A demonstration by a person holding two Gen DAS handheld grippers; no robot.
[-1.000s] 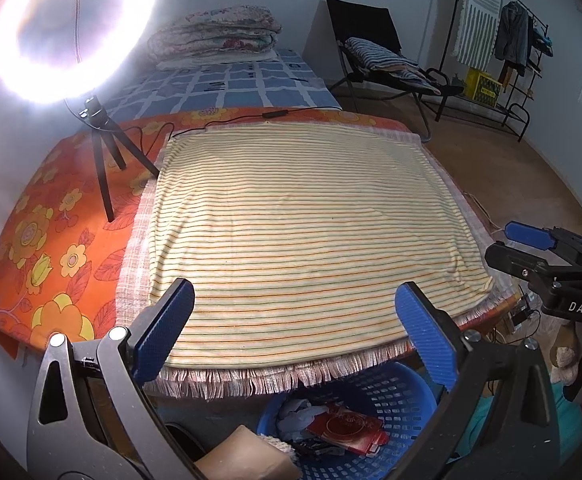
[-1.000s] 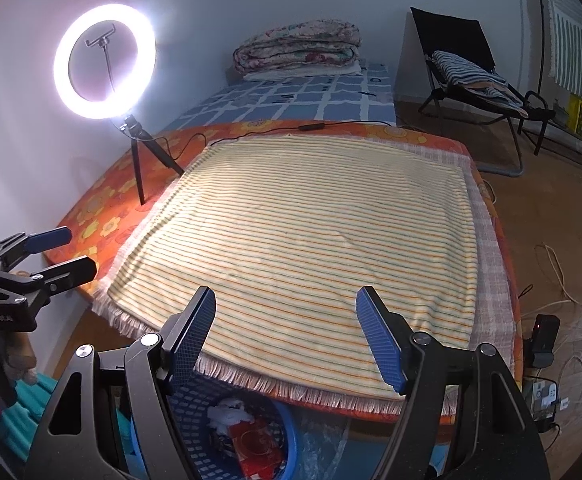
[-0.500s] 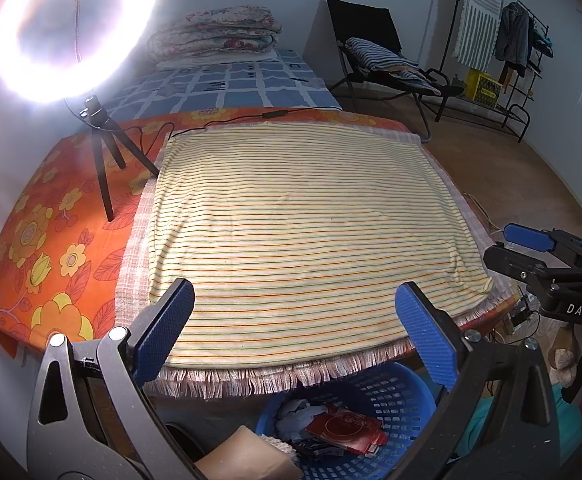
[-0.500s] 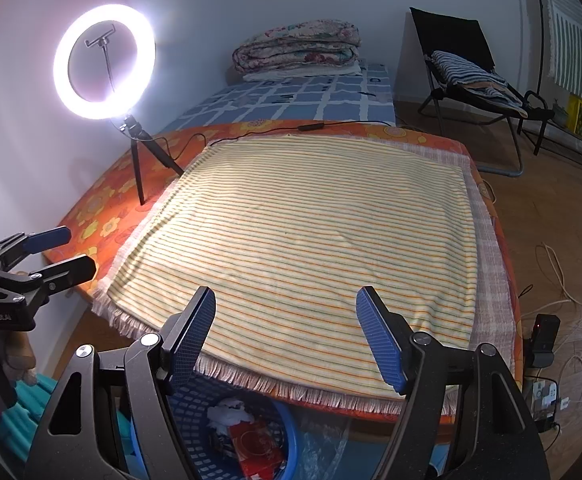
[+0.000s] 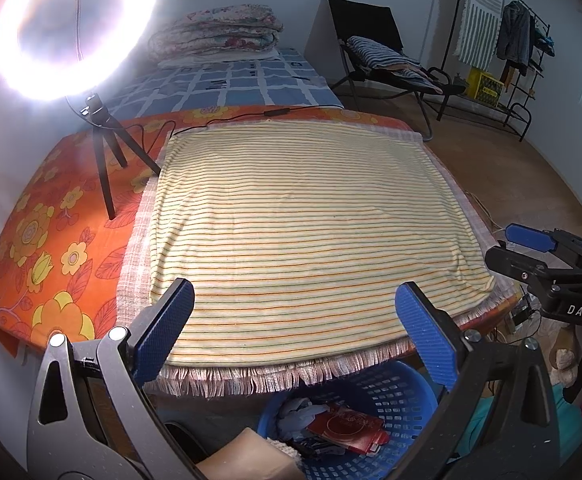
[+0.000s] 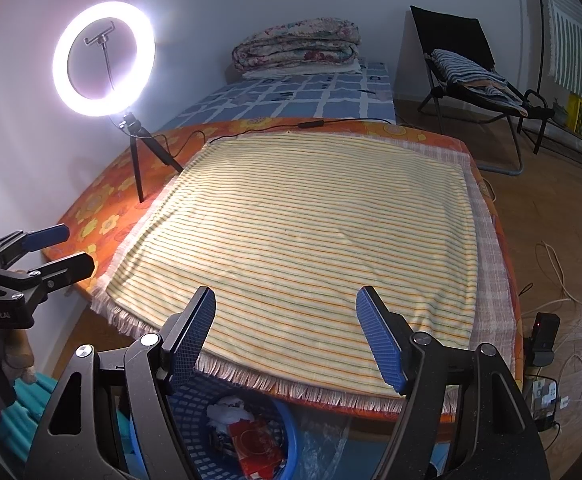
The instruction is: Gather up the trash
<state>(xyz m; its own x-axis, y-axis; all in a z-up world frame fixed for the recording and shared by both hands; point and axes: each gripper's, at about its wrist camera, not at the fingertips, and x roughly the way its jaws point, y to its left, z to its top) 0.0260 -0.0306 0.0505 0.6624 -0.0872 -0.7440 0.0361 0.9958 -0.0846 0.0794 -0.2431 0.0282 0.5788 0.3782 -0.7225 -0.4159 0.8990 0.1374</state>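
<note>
Left wrist view: left gripper (image 5: 297, 326) wide open, nothing between the 2 blue pads (image 5: 166, 330), hovering over the near fringed edge of the striped yellow blanket (image 5: 303, 224). Blanket spread flat on the orange floral bedcover (image 5: 51, 248). Blue basket (image 5: 375, 404) on the floor just below the bed edge, partly under the fringe. Inside: red packet (image 5: 345, 426), crumpled grey-blue wrapper (image 5: 297, 416), other bits too small to tell. Tan cardboard-like piece (image 5: 247, 456) beside the basket, bottom centre. Right gripper (image 5: 527, 250) visible at the right edge, beyond the blanket's corner, fingers parted, nothing seen in them. Lit ring light (image 5: 73, 28) on a small tripod standing on the bedcover, left of the blanket. Folded quilt (image 5: 215, 34) at the far end of the bed, black folding chair (image 5: 371, 44) and clothes rack (image 5: 507, 40) behind.

Right wrist view: right gripper (image 6: 287, 336) wide open too, empty, over the same near blanket (image 6: 303, 232) edge. Basket (image 6: 195, 408) below and left of centre, half hidden by the gripper frame; red packet (image 6: 257, 448) and white crumpled trash (image 6: 229, 410) inside. Left gripper (image 6: 57, 250) at the left edge, off the bed's corner, fingers apart, holding nothing. Ring light (image 6: 103, 58) far left, quilt (image 6: 297, 42) at the back, chair (image 6: 463, 56) to the right. Black charger (image 6: 545, 338) and cables on the wood floor at right.
</note>
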